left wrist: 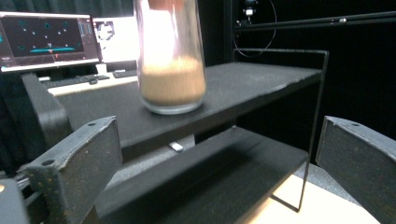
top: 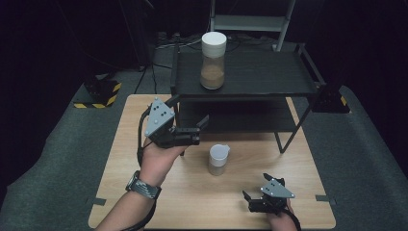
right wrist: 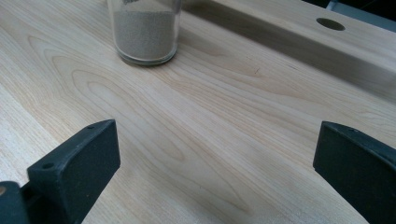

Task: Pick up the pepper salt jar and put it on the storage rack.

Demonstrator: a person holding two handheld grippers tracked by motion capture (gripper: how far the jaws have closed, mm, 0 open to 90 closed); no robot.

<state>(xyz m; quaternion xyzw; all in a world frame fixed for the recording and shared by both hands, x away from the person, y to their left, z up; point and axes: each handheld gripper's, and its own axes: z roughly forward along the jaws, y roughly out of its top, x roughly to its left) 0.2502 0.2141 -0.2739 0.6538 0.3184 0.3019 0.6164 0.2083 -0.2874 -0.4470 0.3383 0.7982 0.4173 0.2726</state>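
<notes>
The left gripper [top: 201, 126] was held raised at about nine o'clock of the wooden table [top: 144, 192], its jaws spread wide with nothing between them, pointed toward the black two-tier metal shelf [top: 269, 77]. In the left gripper view the tall clear glass jar with a white lid, partly filled with brown powder [left wrist: 170, 70], was seen ahead and above, standing on the shelf's top tier toward its left end; in the high view it lay at roughly twelve o'clock. The jar was judged to be untouched, so the reach was not yet finished and any grasp and carry were left to do. Near the table's centre stood the small clear glass cup holding brown powder [top: 218, 160], apart from both grippers. The right gripper [top: 253, 193] was rested low at about five o'clock, jaws likewise wide apart and empty, aimed at the cup [right wrist: 144, 30].
</notes>
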